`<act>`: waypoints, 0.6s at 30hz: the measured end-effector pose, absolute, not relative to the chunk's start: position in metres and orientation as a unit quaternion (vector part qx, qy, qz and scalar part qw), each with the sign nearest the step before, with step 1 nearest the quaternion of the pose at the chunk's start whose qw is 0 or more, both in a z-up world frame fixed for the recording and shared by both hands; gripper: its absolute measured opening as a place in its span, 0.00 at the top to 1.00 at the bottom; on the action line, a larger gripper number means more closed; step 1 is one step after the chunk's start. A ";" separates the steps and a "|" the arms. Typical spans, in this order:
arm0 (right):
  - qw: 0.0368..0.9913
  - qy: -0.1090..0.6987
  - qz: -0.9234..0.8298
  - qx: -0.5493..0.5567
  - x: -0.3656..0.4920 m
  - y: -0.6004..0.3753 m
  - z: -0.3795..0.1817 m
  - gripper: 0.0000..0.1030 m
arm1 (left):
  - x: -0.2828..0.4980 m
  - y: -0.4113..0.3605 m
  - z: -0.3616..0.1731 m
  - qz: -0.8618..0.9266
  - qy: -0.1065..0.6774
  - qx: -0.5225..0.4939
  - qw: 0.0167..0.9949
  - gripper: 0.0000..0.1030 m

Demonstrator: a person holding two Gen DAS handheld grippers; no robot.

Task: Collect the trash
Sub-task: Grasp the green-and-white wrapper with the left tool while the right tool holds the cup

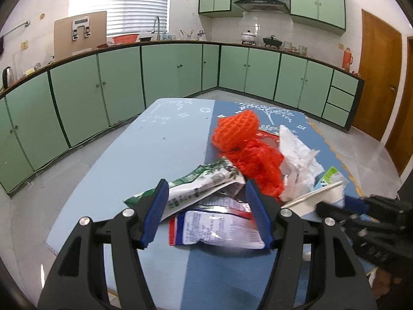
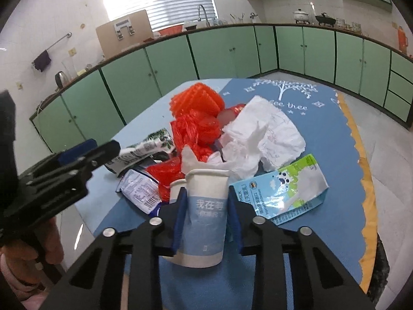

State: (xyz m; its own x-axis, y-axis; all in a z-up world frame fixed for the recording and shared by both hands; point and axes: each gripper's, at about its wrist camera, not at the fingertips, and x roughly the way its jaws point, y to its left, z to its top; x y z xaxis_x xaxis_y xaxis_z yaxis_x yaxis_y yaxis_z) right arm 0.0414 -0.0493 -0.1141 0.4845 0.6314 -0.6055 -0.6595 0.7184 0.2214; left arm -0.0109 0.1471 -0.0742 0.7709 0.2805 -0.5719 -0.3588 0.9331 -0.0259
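Right gripper (image 2: 205,204) pinches a smooth paper cup (image 2: 205,201), lower centre. Left gripper (image 1: 206,211) spread wide over glossy crinkled wrappers (image 1: 214,227). Orange foam netting (image 2: 196,100) and crumpled tissue (image 2: 260,134) heap mid-frame on the blue tablecloth (image 2: 322,118); green cabinets (image 1: 118,85) behind.

Bare table (image 1: 144,152) left of trash pile (image 1: 247,155); right side seemingly crowded.
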 end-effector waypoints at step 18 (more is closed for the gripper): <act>0.881 0.316 0.351 -0.015 0.047 -0.046 -0.090 0.74 | -0.011 0.209 -0.115 0.180 0.340 -0.126 0.914 0.40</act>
